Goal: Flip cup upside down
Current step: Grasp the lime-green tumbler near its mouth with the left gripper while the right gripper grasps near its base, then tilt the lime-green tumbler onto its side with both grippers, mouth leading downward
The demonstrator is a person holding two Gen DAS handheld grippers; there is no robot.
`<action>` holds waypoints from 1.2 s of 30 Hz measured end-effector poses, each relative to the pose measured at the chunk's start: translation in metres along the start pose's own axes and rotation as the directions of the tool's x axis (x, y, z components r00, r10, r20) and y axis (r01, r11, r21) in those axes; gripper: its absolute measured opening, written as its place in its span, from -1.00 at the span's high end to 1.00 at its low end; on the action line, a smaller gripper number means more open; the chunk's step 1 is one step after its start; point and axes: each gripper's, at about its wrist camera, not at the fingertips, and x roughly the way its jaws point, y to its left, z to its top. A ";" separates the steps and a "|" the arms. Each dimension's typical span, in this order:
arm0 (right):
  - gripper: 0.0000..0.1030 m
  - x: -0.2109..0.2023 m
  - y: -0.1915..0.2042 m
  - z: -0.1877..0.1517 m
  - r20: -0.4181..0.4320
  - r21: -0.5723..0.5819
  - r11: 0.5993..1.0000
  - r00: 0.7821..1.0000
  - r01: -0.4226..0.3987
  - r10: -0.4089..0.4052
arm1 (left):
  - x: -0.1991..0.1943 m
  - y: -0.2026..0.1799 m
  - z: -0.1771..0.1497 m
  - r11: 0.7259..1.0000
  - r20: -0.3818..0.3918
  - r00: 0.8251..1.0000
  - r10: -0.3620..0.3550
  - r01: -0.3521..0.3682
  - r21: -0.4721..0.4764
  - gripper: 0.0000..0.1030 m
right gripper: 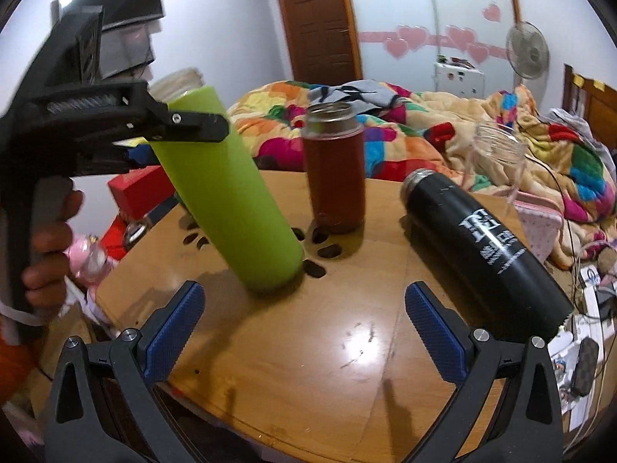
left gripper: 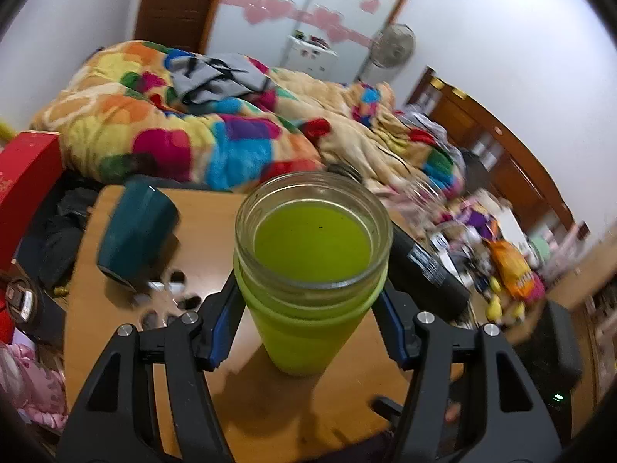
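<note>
Two left fingers (left gripper: 218,332) clamp the green cup (left gripper: 308,293) just below its rim.

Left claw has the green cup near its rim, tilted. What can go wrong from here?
1. The left claw grips the green cup only near its glass rim; it may slip while turning over.
2. The cup's base is close to the brown bottle; a wide swing could knock it.
3. The black flask lies on its side on the round table, which could let it roll if bumped.
</note>
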 end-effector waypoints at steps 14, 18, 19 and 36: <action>-0.54 0.013 0.007 -0.009 -0.034 -0.030 0.994 0.994 -0.101 0.100 | 0.001 -0.033 -0.020 0.988 -0.080 0.985 -0.153 0.152 -0.020 -0.21; -0.42 0.013 0.009 -0.011 -0.032 -0.066 0.992 0.994 -0.105 0.103 | 0.002 -0.025 -0.018 0.984 -0.079 0.981 -0.177 0.173 -0.052 -0.21; -0.41 0.013 0.011 -0.011 -0.029 -0.079 0.992 0.995 -0.100 0.098 | 0.003 -0.021 -0.017 0.982 -0.080 0.980 -0.181 0.176 -0.063 -0.21; -0.24 0.020 0.019 -0.012 -0.031 -0.147 0.982 0.993 -0.117 0.114 | 0.040 0.041 -0.008 0.949 -0.093 0.983 -0.161 0.128 -0.287 -0.29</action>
